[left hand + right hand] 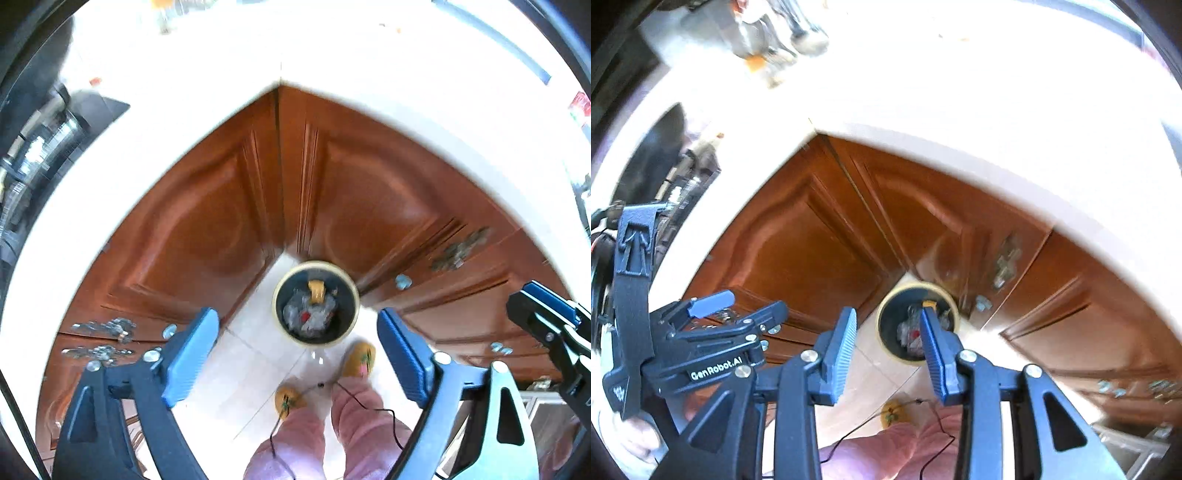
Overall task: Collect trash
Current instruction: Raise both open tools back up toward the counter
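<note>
Gaping left fingers (pixel 295 354), nothing held

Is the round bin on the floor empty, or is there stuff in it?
Not empty. The bin stands upright on the floor with crumpled clear plastic and a yellow piece inside.

Left gripper (pixel 297 352) gapes empty above the trash bin (pixel 316 303)

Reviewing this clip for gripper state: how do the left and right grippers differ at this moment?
The left gripper has its jaws spread wide; the right gripper has its jaws set clearly narrower. In the left wrist view the bin sits whole between the fingers; in the right wrist view a finger overlaps it. Both are empty, with blue ribbed pads, looking down at the bin on the floor.
</note>
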A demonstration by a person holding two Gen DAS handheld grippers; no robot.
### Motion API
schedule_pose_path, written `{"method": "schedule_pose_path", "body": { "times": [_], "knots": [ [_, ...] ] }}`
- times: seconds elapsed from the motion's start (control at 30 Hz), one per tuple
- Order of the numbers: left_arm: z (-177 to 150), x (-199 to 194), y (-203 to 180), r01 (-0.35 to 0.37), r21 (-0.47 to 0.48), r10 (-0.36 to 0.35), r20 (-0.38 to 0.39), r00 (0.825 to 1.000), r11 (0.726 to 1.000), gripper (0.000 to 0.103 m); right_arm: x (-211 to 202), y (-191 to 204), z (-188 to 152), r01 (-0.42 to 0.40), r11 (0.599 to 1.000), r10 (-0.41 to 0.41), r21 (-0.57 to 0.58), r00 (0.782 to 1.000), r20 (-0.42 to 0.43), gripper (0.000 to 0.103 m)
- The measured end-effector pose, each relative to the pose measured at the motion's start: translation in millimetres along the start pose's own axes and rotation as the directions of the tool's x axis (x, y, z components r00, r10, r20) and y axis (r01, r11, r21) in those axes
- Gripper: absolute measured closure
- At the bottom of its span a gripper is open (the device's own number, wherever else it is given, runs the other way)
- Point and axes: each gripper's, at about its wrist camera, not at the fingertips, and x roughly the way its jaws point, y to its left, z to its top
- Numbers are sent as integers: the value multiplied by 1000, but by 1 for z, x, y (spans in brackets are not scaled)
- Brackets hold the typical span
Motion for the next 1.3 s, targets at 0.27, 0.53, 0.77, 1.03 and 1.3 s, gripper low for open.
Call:
{"method": "schedule_pose_path", "body": {
  "times": [0.27, 0.53, 0.77, 1.03, 1.3],
  "knots": [
    [16, -73, -22, -44, -27, 48, 130, 990, 999, 14, -73, -12, 23, -68, 997, 71, -42, 995, 72, 65],
    [26, -115, -61, -128, -113, 148, 188, 971, 985, 14, -111, -33, 57, -159, 974, 175, -161, 981, 87, 65],
    [38, -141, -105, -158, -127, 186, 250, 950, 979, 8, -137, -55, 90, -179, 958, 211, -225, 968, 132, 64],
    [88, -147, -151, -177, -74, 191, 324, 927, 981, 6, -143, -75, 131, -121, 961, 171, -248, 966, 192, 58],
    [170, -132, -146, -168, -67, 181, 408, 895, 983, 4, -118, -90, 199, -94, 982, 128, -163, 970, 208, 58]
  ]
}}
